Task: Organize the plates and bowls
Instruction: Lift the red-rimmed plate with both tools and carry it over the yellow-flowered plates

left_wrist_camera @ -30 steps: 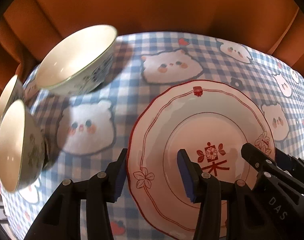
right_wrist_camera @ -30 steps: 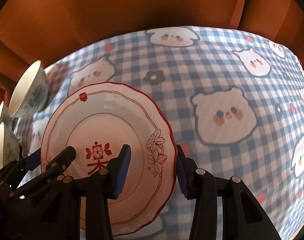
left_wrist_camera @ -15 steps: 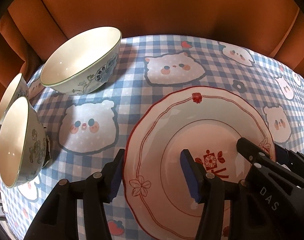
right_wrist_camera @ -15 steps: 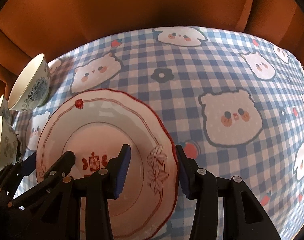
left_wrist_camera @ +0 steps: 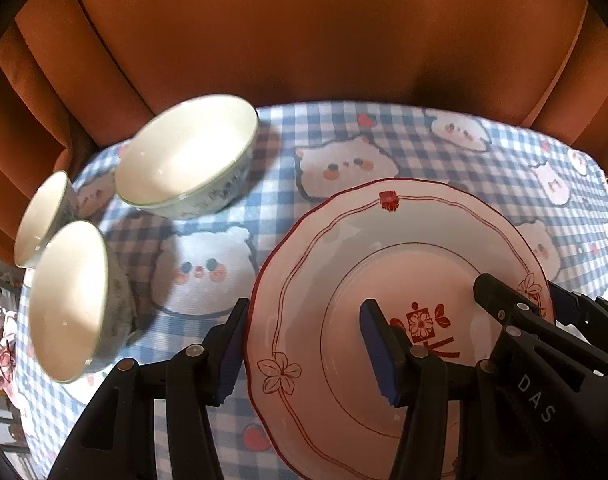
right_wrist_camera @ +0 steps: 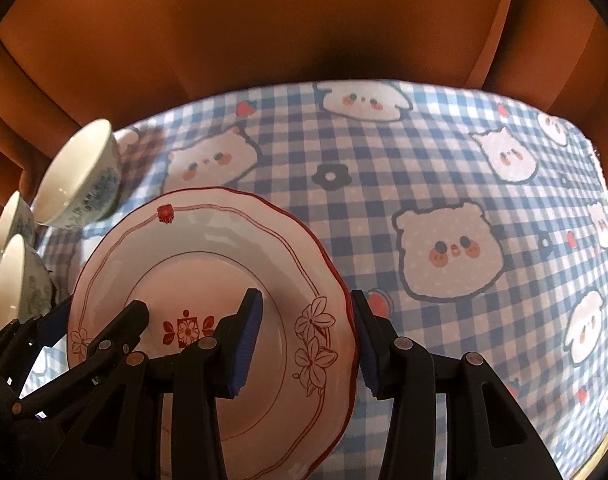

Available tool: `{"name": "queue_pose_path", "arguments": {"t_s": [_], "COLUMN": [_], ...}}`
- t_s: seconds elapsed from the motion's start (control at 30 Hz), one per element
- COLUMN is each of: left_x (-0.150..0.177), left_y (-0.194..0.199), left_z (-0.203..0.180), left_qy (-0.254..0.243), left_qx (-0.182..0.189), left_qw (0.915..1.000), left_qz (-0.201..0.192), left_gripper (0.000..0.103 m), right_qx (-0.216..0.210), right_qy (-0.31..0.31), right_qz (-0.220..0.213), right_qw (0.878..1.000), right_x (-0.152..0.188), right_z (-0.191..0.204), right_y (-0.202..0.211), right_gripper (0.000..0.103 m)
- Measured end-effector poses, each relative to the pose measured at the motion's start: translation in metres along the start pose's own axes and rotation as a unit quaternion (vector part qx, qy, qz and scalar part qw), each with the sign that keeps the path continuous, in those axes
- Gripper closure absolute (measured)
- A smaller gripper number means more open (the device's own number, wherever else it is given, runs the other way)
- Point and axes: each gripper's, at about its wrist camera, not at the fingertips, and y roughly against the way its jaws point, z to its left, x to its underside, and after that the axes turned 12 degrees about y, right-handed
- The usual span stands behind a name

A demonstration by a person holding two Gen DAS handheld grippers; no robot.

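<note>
1. The plate (left_wrist_camera: 384, 248), white with a red scalloped edge and red flower marks, sits face-up over the near part of the tabletop (right_wrist_camera: 444, 152). A blue-and-white checked cloth printed with bears covers the tabletop.
2. The left gripper (left_wrist_camera: 304, 306) straddles the plate's left rim. Its outer pad is right at the edge and its inner pad is above the well. Its jaws have just been opening a little and stand apart without clamping the rim.
3. The right gripper (right_wrist_camera: 306, 296) straddles the right rim the same way. A stretch of plate shows between its blue pads, so its jaws also stand apart.
4. I cannot tell whether the plate rests on the cloth or is raised off it.
5. Three bowls are grouped at the far left: a large bowl (left_wrist_camera: 188, 156), a small bowl (left_wrist_camera: 44, 212) and a nearer bowl (left_wrist_camera: 68, 300) just in front of it.
6. An orange curtain (left_wrist_camera: 304, 32) hangs behind the tabletop.
</note>
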Motion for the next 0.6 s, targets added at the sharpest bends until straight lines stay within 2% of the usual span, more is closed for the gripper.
{"name": "queue_pose_path", "arguments": {"t_s": [0.23,0.6], "left_x": [0.004,0.036], "left_y": [0.039,0.089], "left_z": [0.015,0.044], "left_qy": [-0.004,-0.031], "left_qx": [0.015,0.041], "left_qw": [0.9996,0.9977], "left_qz": [-0.025,-0.043], "left_gripper": [0.048,0.049], "right_qx": [0.017,0.045], "right_qy": [-0.004,-0.027], "right_qz": [-0.024,-0.047], "right_qw": [1.000,0.998], "right_x": [0.007,0.043], "right_z": [0.014,0.042], "right_y": [0.045,0.107], "right_gripper": [0.055,0.055]}}
